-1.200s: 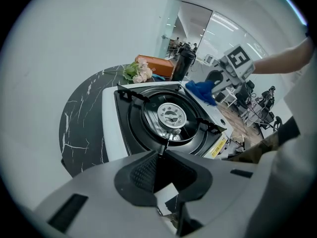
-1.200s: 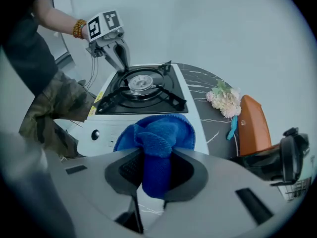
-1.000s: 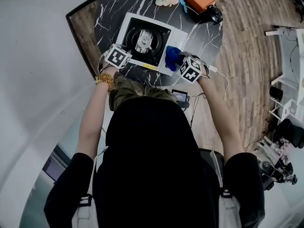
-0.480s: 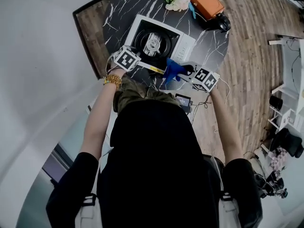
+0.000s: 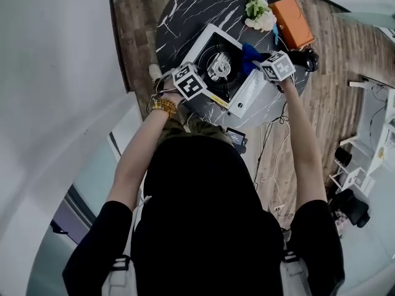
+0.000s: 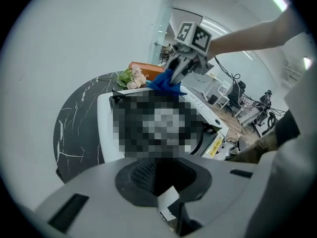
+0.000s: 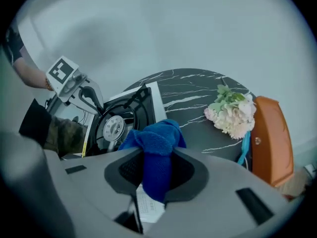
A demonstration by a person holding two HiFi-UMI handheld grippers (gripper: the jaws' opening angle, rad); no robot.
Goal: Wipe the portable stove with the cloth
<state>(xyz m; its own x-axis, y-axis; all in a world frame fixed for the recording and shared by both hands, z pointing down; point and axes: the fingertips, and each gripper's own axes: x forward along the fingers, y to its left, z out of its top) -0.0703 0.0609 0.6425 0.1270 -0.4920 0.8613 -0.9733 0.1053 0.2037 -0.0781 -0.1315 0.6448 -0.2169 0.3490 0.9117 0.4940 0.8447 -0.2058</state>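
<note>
The white portable stove (image 5: 244,94) with its black burner (image 5: 219,66) stands on a round black marble table (image 5: 185,11). My right gripper (image 5: 258,58) is shut on a bunched blue cloth (image 5: 249,53) and holds it over the stove's far right side, beside the burner. In the right gripper view the cloth (image 7: 158,143) bulges up between the jaws of the right gripper (image 7: 156,168), with the stove (image 7: 157,103) just beyond. My left gripper (image 5: 199,74) is shut at the stove's near left edge. In the left gripper view nothing shows between the left gripper's (image 6: 161,175) jaws.
A bunch of pale flowers (image 5: 259,14) and an orange case (image 5: 293,20) lie at the table's far right. A black object (image 5: 308,57) sits at the right rim. White cables (image 5: 271,159) hang over the wooden floor (image 5: 345,54).
My right gripper has carried the blue cloth from the stove's near right corner across to its far right side by the burner. The left gripper has stayed at the stove's near left edge.
</note>
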